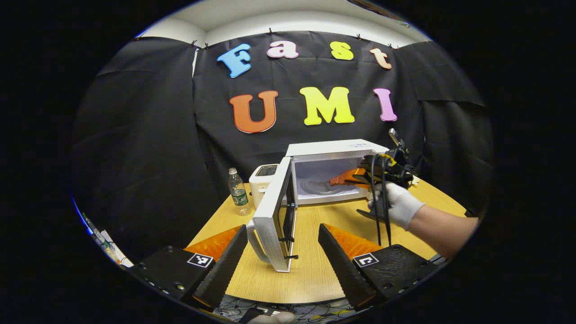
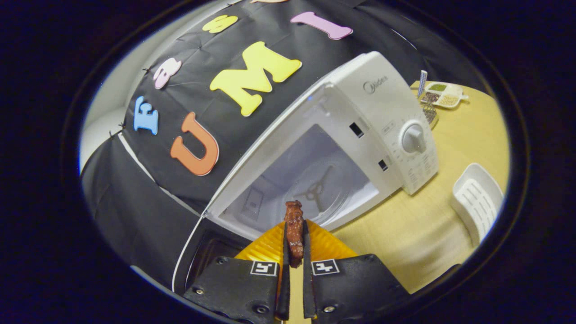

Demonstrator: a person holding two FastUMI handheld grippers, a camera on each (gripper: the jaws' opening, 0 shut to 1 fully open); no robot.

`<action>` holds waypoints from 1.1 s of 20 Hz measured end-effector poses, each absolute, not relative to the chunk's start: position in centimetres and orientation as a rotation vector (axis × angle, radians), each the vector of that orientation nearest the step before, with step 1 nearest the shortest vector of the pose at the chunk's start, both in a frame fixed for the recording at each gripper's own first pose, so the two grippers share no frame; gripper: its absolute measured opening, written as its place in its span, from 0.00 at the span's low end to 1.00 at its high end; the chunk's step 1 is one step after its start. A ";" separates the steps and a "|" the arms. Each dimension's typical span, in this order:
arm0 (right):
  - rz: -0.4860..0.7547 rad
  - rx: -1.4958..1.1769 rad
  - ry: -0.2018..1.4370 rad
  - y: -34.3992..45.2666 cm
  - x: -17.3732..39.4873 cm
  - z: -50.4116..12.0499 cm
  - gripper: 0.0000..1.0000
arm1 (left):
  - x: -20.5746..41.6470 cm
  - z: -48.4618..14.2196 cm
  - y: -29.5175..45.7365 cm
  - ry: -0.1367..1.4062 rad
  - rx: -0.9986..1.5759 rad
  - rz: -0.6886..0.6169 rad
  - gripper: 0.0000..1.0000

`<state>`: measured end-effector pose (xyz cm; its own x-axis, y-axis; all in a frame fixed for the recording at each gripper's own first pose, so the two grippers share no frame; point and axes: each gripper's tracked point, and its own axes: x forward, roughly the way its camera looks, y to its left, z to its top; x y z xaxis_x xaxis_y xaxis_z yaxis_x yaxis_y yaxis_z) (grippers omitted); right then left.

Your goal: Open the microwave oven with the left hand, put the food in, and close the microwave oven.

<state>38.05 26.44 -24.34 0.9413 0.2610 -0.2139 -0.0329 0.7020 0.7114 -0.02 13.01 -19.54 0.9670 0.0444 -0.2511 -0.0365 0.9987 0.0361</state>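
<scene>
The microwave oven (image 1: pixel 335 148) stood with its door (image 1: pixel 273 216) swung wide. The food (image 2: pixel 294 231) (a brown strip) was clamped between the right gripper (image 2: pixel 294 252) fingers at the cavity mouth. The left gripper (image 1: pixel 282 247) was held spread, nothing grasped, near the door.

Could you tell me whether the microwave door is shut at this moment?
No, in the left gripper view the microwave door stands swung wide open, showing the cavity and the turntable inside.

glove (image 1: pixel 396 202): white, knit | gripper (image 1: pixel 282 252): black bodies, square tags, screws | cables: black
</scene>
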 end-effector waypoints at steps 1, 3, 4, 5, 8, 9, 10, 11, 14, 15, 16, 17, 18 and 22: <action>0.150 0.779 0.306 27.0 39.3 -25.0 0.15 | -0.1 -19.8 13.6 0.261 0.039 0.048 0.97; 0.107 0.792 0.282 27.7 41.7 -25.8 0.14 | 0.2 -20.1 14.4 0.264 0.043 0.053 0.97; 0.086 0.792 0.269 27.9 42.9 -26.2 0.14 | 0.3 -20.4 14.6 0.267 0.043 0.052 0.97; 0.073 0.788 0.262 28.2 44.0 -26.4 0.14 | 0.5 -20.5 14.9 0.260 0.043 0.047 0.97; 0.039 0.722 0.222 28.9 46.5 -26.6 0.15 | 1.1 -21.4 15.8 0.275 0.044 0.052 0.97; 0.027 0.688 0.211 29.2 47.1 -26.9 0.15 | 1.1 -21.3 16.2 0.276 0.044 0.057 0.97; 0.020 0.665 0.211 29.2 47.8 -27.3 0.14 | 1.4 -21.2 16.5 0.269 0.041 0.057 0.97; 0.010 0.652 0.211 29.4 48.4 -27.9 0.05 | 1.8 -21.1 16.6 0.263 0.040 0.059 0.97; 0.008 0.620 0.182 29.4 49.6 -28.3 0.15 | 2.4 -21.1 17.0 0.252 0.062 0.055 0.97; -0.009 0.591 0.180 29.1 49.9 -28.7 0.16 | 2.5 -21.1 17.1 0.250 0.065 0.056 0.97; -0.021 0.549 0.167 28.8 50.0 -28.9 0.20 | 2.5 -21.1 17.2 0.246 0.064 0.058 0.97; -0.033 0.509 0.174 28.5 50.3 -29.2 0.23 | 2.6 -21.4 17.3 0.251 0.060 0.060 0.97; -0.025 0.469 0.167 28.8 50.3 -29.0 0.29 | 2.7 -21.5 17.5 0.253 0.058 0.064 0.97; -0.035 0.316 0.188 28.5 50.8 -29.4 0.31 | 3.0 -22.1 17.8 0.269 0.039 0.074 0.97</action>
<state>50.80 28.49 -29.41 0.9819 -0.0044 -0.1895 0.0633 0.9501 0.3055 2.99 17.81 -22.14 0.9613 0.0785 -0.2641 -0.0680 0.9965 0.0485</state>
